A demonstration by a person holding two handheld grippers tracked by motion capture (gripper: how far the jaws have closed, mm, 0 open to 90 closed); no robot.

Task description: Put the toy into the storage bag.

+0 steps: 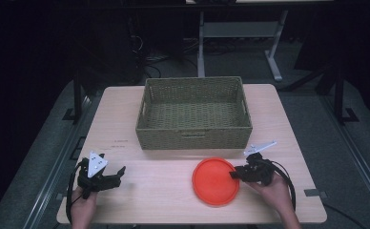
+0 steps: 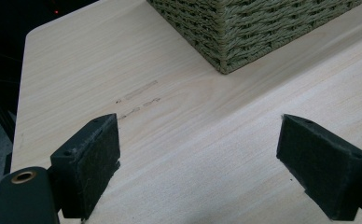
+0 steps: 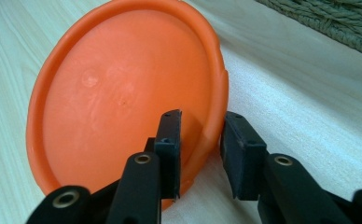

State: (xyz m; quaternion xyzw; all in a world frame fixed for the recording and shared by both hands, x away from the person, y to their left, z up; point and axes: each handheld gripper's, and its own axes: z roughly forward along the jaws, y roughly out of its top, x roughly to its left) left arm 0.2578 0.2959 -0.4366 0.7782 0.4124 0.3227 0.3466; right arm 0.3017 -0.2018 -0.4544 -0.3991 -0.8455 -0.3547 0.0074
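**Plate rim between my right jaws, nothing in the basket yet**

Starting at the left, my left gripper (image 1: 110,177) sits low over the bare tabletop (image 1: 154,191), jaws spread wide with nothing between them; in the left gripper view I see only wood grain and a corner of the wicker basket (image 2: 244,32). It has no part in the work for now.

Further right, the orange plate (image 1: 215,181) lies flat on the tabletop, just in front of the basket's near wall. The basket (image 1: 194,135) is empty as far as I can see into it.

At the right, my right gripper (image 1: 234,174) has the plate's rim straddled: in the right gripper view one pad (image 3: 170,144) sits over the inside of the dish and the other outside the rim. The jaws stand narrow, but I can't tell whether both pads truly press yet.

My judgement: the grasp is nearly made; lifting the plate and setting it in the basket is all still ahead.
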